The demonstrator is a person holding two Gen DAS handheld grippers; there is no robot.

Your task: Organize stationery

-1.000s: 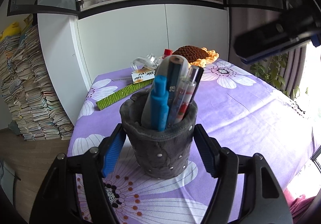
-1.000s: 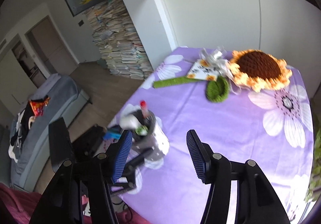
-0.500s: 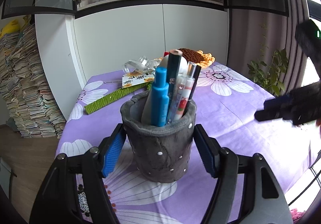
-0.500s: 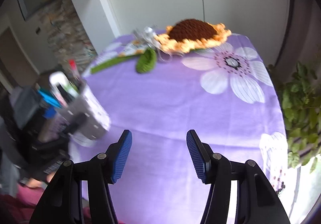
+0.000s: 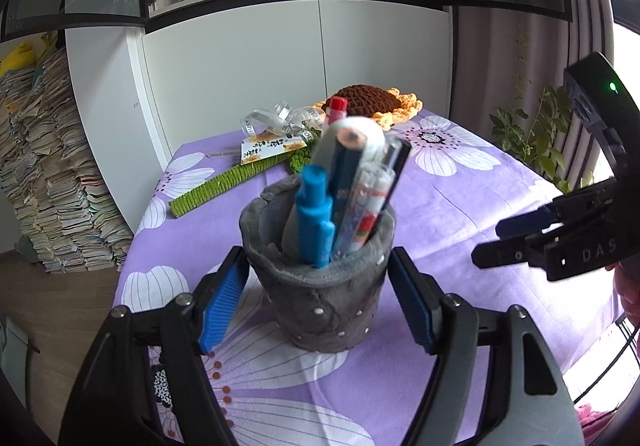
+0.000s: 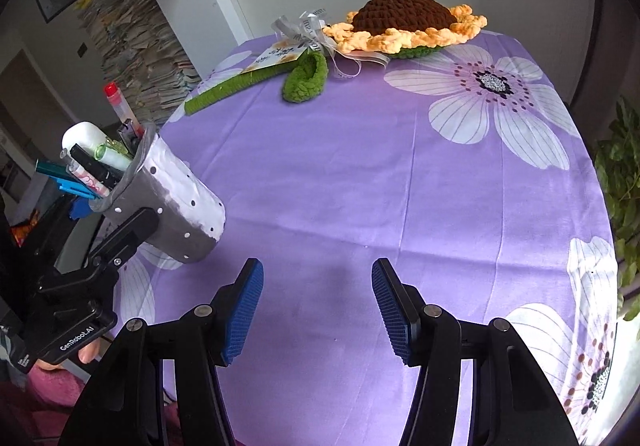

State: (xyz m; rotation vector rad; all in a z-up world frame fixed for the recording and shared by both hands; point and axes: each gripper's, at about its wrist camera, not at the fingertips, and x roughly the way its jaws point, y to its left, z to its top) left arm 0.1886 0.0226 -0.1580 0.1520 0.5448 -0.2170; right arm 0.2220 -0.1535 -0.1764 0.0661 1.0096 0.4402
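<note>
A grey felt pen holder [image 5: 320, 294] with white dots stands on the purple flowered tablecloth [image 5: 452, 206]. It holds several pens, a blue marker [image 5: 314, 222] and a red-capped tube [image 5: 336, 108]. My left gripper [image 5: 318, 298] has its blue pads on both sides of the holder and is shut on it. The holder also shows in the right wrist view [image 6: 168, 202], at the table's left edge. My right gripper [image 6: 318, 310] is open and empty above the cloth, to the right of the holder.
A crocheted sunflower [image 6: 404, 22], a green crocheted leaf [image 6: 306, 78] and stem [image 6: 236, 86], a ribbon [image 6: 312, 30] and a card [image 5: 268, 148] lie at the far end. Stacked papers [image 5: 44, 174] stand left; a plant [image 5: 536, 126] stands right.
My right gripper has swung down and to the right, from above the holder to low over the cloth beside it. My left gripper still clasps the holder; the view has shifted slightly.
</note>
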